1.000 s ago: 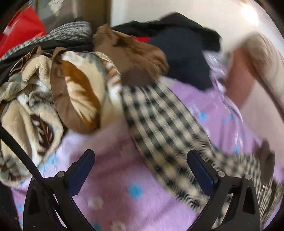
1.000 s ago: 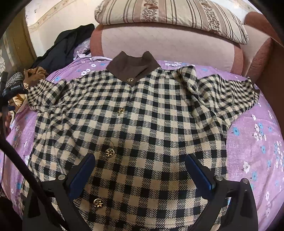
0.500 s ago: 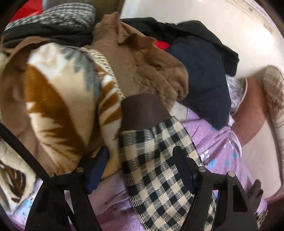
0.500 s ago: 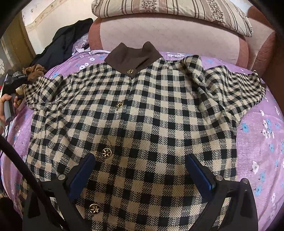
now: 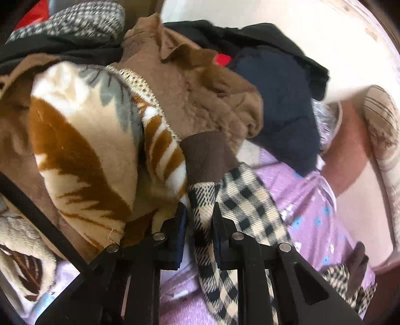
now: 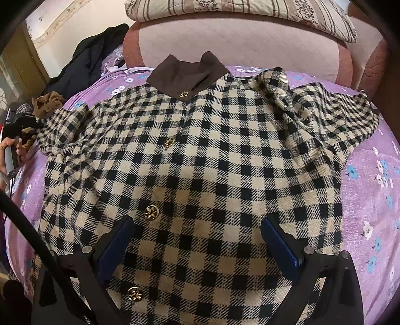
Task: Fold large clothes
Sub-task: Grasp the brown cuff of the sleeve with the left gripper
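A black-and-cream checked jacket [image 6: 200,150] with a brown collar [image 6: 185,77] and gold buttons lies face up, spread on the bed. Its sleeve [image 5: 250,200] ends in a brown cuff [image 5: 207,157] against a heap of clothes. My left gripper [image 5: 198,210] is closing its jaws on a pinched fold of that sleeve just below the cuff, and the pads touch the cloth. In the right wrist view the same gripper [image 6: 37,122] shows at the far left, held by a hand [image 6: 7,147]. My right gripper [image 6: 197,221] hovers open over the jacket's lower front, holding nothing.
A heap beside the sleeve holds a cream-and-brown plush blanket [image 5: 82,150], a tan garment [image 5: 200,82] and a navy one [image 5: 282,100]. The purple flowered sheet [image 6: 370,187] covers the bed. A padded pink headboard [image 6: 237,42] and a striped pillow [image 6: 250,10] stand behind.
My left gripper moved in toward the cuff end of the sleeve and its jaws went from wide open to nearly together around the cloth. The right gripper stayed open, almost still.
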{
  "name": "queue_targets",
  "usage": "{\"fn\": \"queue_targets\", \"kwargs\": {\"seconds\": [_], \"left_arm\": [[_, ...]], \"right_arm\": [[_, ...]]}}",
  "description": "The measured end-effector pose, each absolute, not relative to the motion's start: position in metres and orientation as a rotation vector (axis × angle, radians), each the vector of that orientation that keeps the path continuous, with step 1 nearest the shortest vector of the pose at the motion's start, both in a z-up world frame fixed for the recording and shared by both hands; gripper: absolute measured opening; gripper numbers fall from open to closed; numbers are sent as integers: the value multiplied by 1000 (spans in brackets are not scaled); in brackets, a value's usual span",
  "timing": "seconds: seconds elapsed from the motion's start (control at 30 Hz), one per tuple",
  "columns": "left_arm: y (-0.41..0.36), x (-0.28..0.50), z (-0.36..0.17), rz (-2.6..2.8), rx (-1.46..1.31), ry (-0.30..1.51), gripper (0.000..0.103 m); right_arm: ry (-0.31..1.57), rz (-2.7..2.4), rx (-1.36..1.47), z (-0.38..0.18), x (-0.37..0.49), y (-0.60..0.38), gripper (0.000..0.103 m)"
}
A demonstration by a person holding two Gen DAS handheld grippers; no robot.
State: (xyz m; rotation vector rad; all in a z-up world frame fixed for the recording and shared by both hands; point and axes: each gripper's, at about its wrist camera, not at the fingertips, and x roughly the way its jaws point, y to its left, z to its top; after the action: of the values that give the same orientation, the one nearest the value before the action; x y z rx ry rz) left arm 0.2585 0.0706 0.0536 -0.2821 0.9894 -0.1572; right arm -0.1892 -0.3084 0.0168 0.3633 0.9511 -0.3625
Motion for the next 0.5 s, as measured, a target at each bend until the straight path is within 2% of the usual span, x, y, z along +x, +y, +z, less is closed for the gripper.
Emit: {"fn": "queue_targets", "kwargs": {"seconds": [0.07,0.1,0.13,0.33,0.4,0.47,0.5], "left_arm": [[71,253,63,-189,-282,977,15],[69,250,68,-220,-278,972,6],[68,248,72,-242,-273,971,2],[49,246,79,-232,-186,969,2],[53,251,74,-234,-224,982,5],[53,255,67,-226,-235,1008,26],[52,256,62,-219,-235,1018,33]], "right_arm": [[949,-363,353,18,-189,-306,103],[947,-364,352,19,-189,-306,103],[946,-364,355,18,-188,-306,103],[944,-358,364,19,-191,-304,103],[941,-358,359,20,-193,-304,103],[941,-357,365,20,-193,-305,103],[944,-355,370,19,-192,-306,103]]}}
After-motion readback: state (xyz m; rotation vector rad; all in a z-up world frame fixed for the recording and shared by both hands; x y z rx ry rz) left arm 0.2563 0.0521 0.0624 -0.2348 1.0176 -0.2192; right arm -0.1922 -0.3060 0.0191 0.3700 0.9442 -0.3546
